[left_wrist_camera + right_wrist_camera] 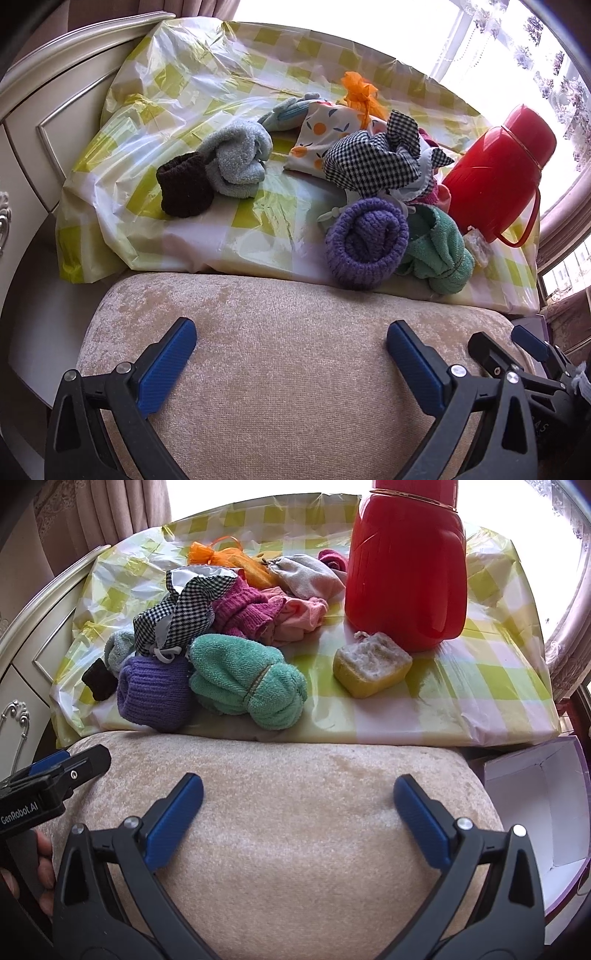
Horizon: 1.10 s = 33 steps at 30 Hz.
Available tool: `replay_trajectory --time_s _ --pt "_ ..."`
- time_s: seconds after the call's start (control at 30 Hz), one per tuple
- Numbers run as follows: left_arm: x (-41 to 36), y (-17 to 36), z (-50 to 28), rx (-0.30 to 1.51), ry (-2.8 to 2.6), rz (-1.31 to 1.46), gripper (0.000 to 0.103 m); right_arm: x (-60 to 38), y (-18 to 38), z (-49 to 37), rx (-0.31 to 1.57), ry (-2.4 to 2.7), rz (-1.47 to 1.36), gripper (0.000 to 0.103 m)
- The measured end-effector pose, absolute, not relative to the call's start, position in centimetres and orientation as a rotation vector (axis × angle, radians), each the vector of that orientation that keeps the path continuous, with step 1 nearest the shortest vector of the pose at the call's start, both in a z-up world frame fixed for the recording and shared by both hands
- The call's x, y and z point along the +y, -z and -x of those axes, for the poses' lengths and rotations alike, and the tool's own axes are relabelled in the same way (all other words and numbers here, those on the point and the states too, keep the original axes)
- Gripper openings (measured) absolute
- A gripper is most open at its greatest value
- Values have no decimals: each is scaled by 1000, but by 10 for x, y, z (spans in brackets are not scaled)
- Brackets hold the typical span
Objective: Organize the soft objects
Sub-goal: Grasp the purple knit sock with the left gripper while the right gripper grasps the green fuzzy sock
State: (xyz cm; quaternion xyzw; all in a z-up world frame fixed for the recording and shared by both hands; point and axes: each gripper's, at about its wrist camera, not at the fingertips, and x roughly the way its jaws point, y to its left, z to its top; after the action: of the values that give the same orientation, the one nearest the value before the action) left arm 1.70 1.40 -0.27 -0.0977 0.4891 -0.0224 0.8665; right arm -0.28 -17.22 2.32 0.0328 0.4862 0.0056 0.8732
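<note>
Nearest to the cameras, the left gripper [291,345] and the right gripper [298,797] hover side by side over a beige cushion [288,834]; both have their blue fingers wide apart and hold nothing. At the right of the cushion stands an open white box [535,805] with a purple edge. Just behind the cushion begins the table with a yellow checked plastic cover [461,686]. At its near edge lie a purple knitted roll [365,243] and, touching it on the right, a green towel bundle [247,683]. More to the left, apart from them, a dark brown knitted cuff [184,184] touches a light blue towel piece [236,158]. Behind the purple roll is a pile with a black-and-white checked cloth [373,158], a magenta knit [243,609] and a pink cloth [299,616]. A yellow sponge [371,668] lies just in front of a red thermos jug [406,572], which hides part of the far cloths. An orange mesh bag [360,92] lies farthest.
</note>
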Motion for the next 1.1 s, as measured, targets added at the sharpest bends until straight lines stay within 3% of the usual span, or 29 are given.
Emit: replay_trajectory --time_s 0.2,0.43,0.67,0.87,0.93,1.1 --pt "5 -4 -27 994 111 209 103 -174 -29 -11 997 -10 -33 103" --pt "-6 -3 -49 1010 173 234 85 -165 -27 -32 996 -79 50 103" --pt "-15 0 -69 1029 217 243 80 -154 -16 -57 1030 -163 100 101" --pt "-18 10 -86 1063 240 269 67 -142 -5 -77 1054 -220 139 90" --pt "-18 13 -89 1071 240 279 56 -140 0 -82 1071 -236 140 81" --pt "-18 12 -85 1049 237 272 51 -137 2 -83 1070 -249 138 66"
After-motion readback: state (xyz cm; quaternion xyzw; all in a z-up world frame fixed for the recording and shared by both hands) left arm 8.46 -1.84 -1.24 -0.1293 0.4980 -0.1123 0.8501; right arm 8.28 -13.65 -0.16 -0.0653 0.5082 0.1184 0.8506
